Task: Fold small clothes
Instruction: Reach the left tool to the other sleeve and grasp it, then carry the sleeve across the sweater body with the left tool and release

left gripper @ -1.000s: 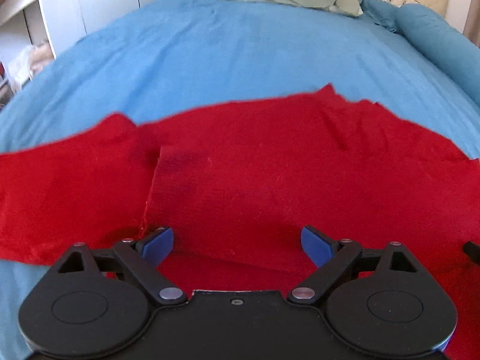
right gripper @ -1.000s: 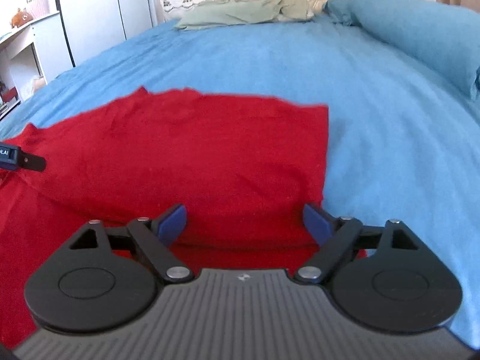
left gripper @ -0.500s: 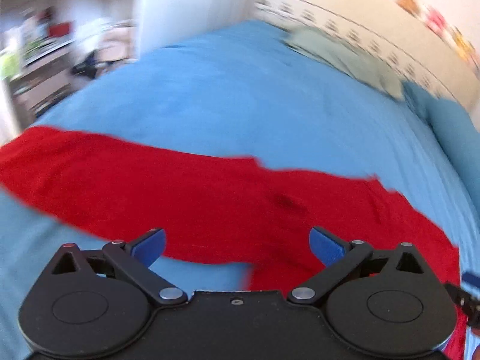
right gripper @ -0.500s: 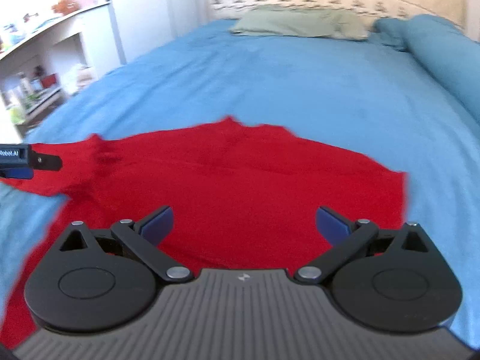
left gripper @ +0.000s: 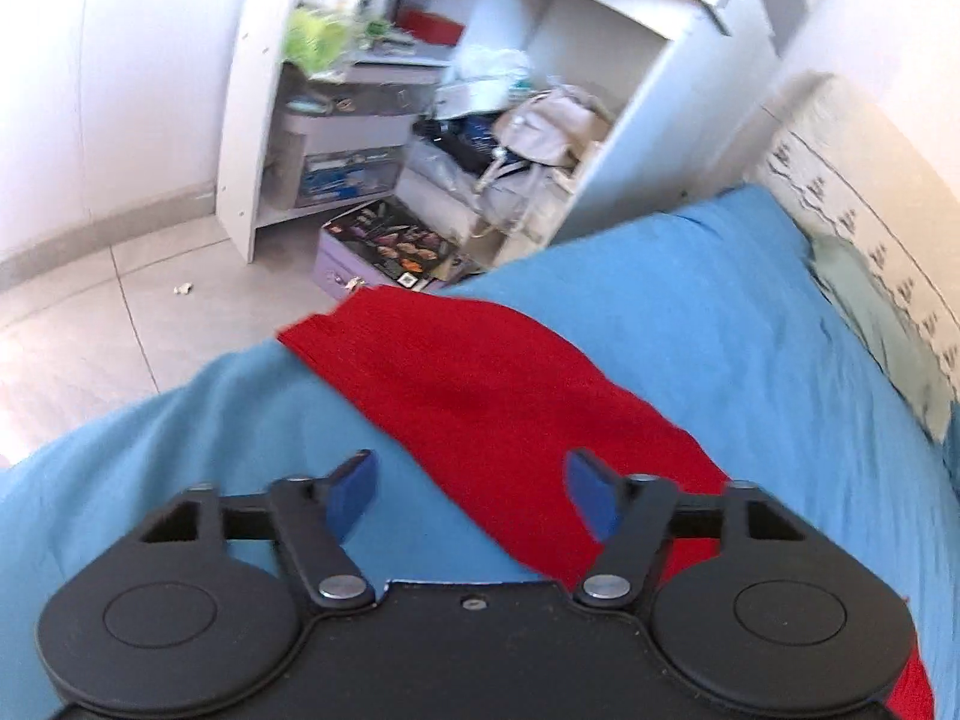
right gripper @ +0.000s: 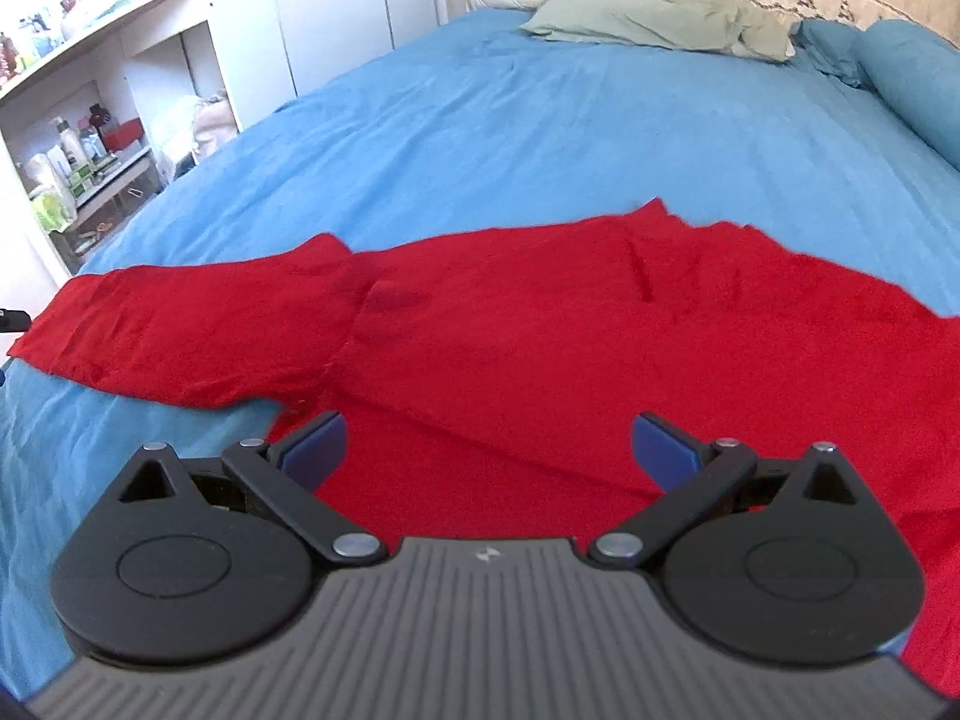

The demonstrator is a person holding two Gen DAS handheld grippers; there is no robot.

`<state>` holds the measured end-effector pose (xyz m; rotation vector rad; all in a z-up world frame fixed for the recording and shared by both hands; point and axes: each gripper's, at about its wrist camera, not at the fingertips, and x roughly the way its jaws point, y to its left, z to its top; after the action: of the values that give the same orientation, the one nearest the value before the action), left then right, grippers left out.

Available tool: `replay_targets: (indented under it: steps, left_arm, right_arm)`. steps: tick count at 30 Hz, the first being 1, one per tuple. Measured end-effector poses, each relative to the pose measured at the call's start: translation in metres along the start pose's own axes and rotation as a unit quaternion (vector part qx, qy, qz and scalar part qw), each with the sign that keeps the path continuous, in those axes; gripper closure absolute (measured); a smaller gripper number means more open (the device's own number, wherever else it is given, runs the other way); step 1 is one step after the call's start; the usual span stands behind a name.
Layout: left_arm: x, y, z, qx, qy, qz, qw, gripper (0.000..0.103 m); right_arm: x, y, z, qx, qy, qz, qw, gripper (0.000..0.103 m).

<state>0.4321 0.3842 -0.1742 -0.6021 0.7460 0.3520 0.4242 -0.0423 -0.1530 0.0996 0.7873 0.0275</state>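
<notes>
A red knit garment (right gripper: 600, 330) lies spread on the blue bed (right gripper: 570, 120), one long sleeve (right gripper: 180, 324) stretched out to the left. In the left wrist view that sleeve (left gripper: 480, 396) runs away from me toward the bed's edge. My left gripper (left gripper: 471, 495) is open and empty, hovering over the sleeve's near part. My right gripper (right gripper: 486, 444) is open and empty above the garment's body, near its lower hem.
White shelves (left gripper: 480, 90) full of clutter stand past the bed's left edge, above a tiled floor (left gripper: 90, 312). A green pillow (right gripper: 654, 18) and a blue bolster (right gripper: 912, 78) lie at the headboard end.
My left gripper has swung left, from facing the garment's body to looking along the sleeve toward the shelves. My right gripper has also turned left, so the sleeve is now in its view.
</notes>
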Motion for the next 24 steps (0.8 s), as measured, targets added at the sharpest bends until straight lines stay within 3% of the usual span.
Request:
replay_targets:
  steps: [5, 9, 12, 17, 21, 24]
  left_arm:
    - [0.020, 0.020, 0.015, -0.049, -0.016, -0.002, 0.9987, 0.062]
    - [0.024, 0.021, 0.019, -0.061, -0.023, 0.027, 0.9975, 0.098]
    - [0.023, 0.016, 0.020, -0.049, -0.031, 0.033, 0.9978, 0.099]
    - [-0.009, -0.028, 0.023, 0.027, -0.079, 0.019, 0.9963, 0.099]
    - [-0.054, -0.102, 0.016, 0.100, -0.123, -0.032, 0.9869, 0.099]
    - [-0.086, -0.178, -0.001, 0.159, -0.137, -0.097, 0.9730, 0.099]
  right_arm:
    - [0.015, 0.018, -0.006, 0.024, 0.004, -0.006, 1.000, 0.000]
    - [0.024, 0.016, -0.007, 0.039, 0.003, -0.003, 0.999, 0.000]
    - [0.027, 0.011, -0.003, 0.040, 0.002, 0.005, 0.999, 0.000]
    - [0.026, -0.001, 0.006, 0.033, -0.006, 0.005, 0.999, 0.000]
    - [0.015, -0.025, 0.013, 0.051, -0.018, 0.003, 0.999, 0.000]
    - [0.000, -0.054, 0.023, 0.060, -0.028, -0.005, 0.998, 0.000]
